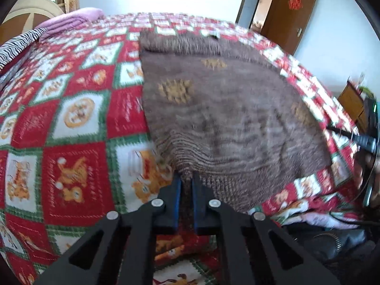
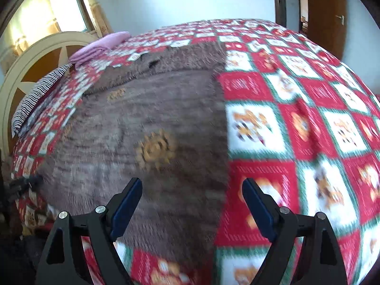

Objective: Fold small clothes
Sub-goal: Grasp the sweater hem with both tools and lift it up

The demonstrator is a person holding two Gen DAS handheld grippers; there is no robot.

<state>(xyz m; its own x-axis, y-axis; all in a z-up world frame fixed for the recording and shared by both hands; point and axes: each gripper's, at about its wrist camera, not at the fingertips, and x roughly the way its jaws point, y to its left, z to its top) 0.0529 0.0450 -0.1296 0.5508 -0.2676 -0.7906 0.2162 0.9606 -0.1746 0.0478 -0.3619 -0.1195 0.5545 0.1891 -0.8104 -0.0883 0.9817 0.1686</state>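
The left gripper [image 1: 187,180] pinches the near hem of the brown sweater [image 1: 228,109], its blue pads pressed on the knit. The right gripper [image 2: 192,190] hangs spread above the sweater's right edge, gripping nothing. The sweater lies flat on the checked quilt [image 2: 296,109]; beyond it lies a pink pillow [image 2: 102,45].

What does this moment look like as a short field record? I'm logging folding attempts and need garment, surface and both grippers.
garment: brown knitted sweater with tan motifs, spread flat
surface: bed under a red, white and green patterned quilt
left gripper: shut on the sweater's near hem, knit bunched between the blue pads
right gripper: open, above the sweater's near right edge, nothing between its jaws
other items: folded pink cloth and striped fabric by the headboard
image quality: both views motion-blurred
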